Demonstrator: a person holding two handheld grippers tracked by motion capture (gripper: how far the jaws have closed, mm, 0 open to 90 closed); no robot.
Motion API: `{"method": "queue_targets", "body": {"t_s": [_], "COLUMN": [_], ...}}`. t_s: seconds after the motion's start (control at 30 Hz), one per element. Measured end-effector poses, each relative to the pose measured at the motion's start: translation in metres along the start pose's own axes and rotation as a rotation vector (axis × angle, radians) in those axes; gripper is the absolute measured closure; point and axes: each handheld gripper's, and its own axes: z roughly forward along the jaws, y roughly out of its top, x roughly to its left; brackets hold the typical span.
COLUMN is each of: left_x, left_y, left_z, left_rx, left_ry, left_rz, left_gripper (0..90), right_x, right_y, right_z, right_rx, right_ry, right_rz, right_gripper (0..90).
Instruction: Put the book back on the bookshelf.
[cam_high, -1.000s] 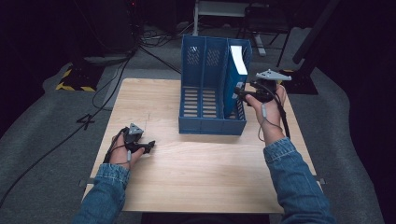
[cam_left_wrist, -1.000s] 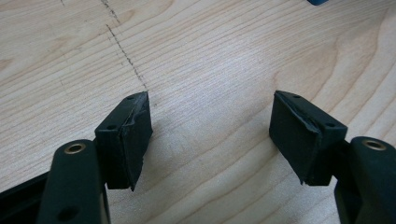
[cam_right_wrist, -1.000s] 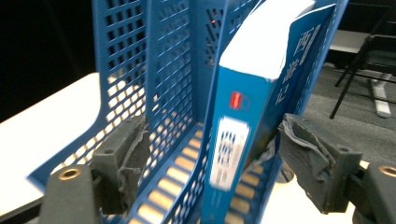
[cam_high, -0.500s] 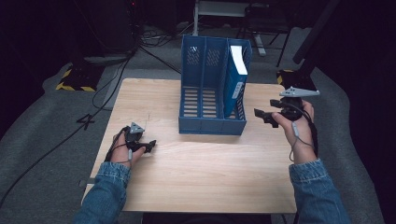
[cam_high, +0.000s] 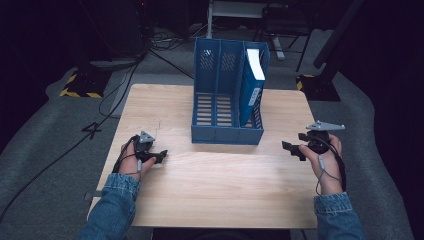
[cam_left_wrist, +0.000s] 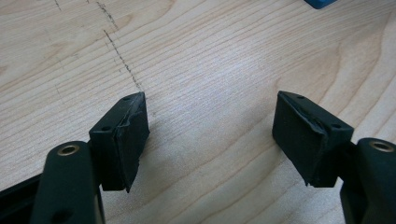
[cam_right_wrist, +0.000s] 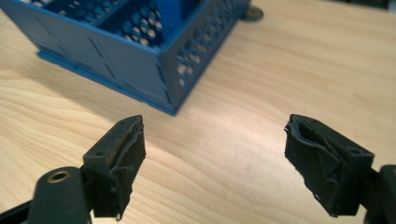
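The right tool (cam_high: 295, 143) hangs just over the table (cam_high: 225, 200) near its right edge, jaws spread with nothing between them; they have just been opening a little. Ahead of it and to its left stands the blue file rack (cam_high: 227, 100), three slots wide, its long axis running away from the person. The near right corner of the rack (cam_right_wrist: 168, 88) lies close before the right tool's left jaw, apart from it. A blue book with a white edge (cam_high: 252, 85) stands upright in the rack's rightmost slot, the slot nearest the right tool, leaning slightly against the divider.

The left tool (cam_high: 157, 156) rests low over the table, well to the left of the rack, its jaws likewise spread and empty above bare wood (cam_left_wrist: 210, 70).

By position the right tool is much the nearer to the book. Any reach for it would likely go forward, up and leftward over the rack's low front wall, with the jaws turned to take the book across its thin side.
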Motion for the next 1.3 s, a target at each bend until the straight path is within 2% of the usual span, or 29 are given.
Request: {"method": "queue_targets", "body": {"t_s": [0.13, 0.23, 0.3, 0.47, 0.53, 0.6, 0.63, 0.73, 0.8, 0.9, 0.93, 0.97, 1.2, 1.3], "left_x": [0.000, 0.000, 0.000, 0.000, 0.000, 0.000, 0.000, 0.000, 0.000, 0.000, 0.000, 0.000, 0.000, -0.001], "left_y": [0.000, 0.000, 0.000, 0.000, 0.000, 0.000, 0.000, 0.000, 0.000, 0.000, 0.000, 0.001, 0.001, 0.001], "left_z": [0.000, 0.000, 0.000, 0.000, 0.000, 0.000, 0.000, 0.000, 0.000, 0.000, 0.000, 0.000, 0.000, 0.001], "left_rx": [-0.001, -0.001, -0.001, -0.001, 0.000, 0.001, 0.002, 0.001, 0.001, 0.001, 0.003, 0.004, 0.004, 0.001], "left_ry": [-0.001, -0.002, -0.002, -0.002, -0.001, 0.000, 0.000, 0.001, 0.001, 0.001, 0.001, 0.001, 0.003, 0.004], "left_rz": [0.000, 0.000, 0.000, 0.001, 0.002, 0.001, 0.001, 0.001, 0.001, 0.001, 0.002, 0.002, 0.003, -0.004], "left_gripper": [27.6, 27.6, 27.6, 27.5, 27.5, 27.5, 27.5, 27.5, 27.5, 27.5, 27.5, 27.4, 27.3, 27.0], "right_x": [-0.007, -0.013, -0.016, -0.020, -0.019, -0.018, -0.017, -0.015, -0.015, -0.018, -0.019, -0.020, -0.020, -0.021], "right_y": [-0.016, -0.028, -0.035, -0.051, -0.056, -0.061, -0.063, -0.066, -0.067, -0.069, -0.073, -0.074, -0.074, -0.073], "right_z": [0.010, 0.019, 0.023, 0.037, 0.042, 0.046, 0.049, 0.056, 0.059, 0.061, 0.063, 0.064, 0.064, 0.066], "right_rx": [0.053, 0.070, 0.076, 0.085, 0.106, 0.092, 0.083, 0.115, 0.107, 0.090, 0.053, 0.040, 0.044, 0.063], "right_ry": [-0.039, -0.029, -0.043, -0.072, -0.096, -0.112, -0.112, -0.135, -0.143, -0.123, -0.113, -0.109, -0.118, -0.147], "right_rz": [-0.001, 0.031, 0.028, -0.014, -0.048, -0.085, -0.083, -0.089, -0.071, -0.013, 0.010, 0.004, 0.011, 0.035], "right_gripper": [20.4, 20.1, 20.1, 20.1, 20.2, 20.4, 20.4, 19.0, 16.5, 14.0, 13.1, 13.0, 10.8, 2.1]}}
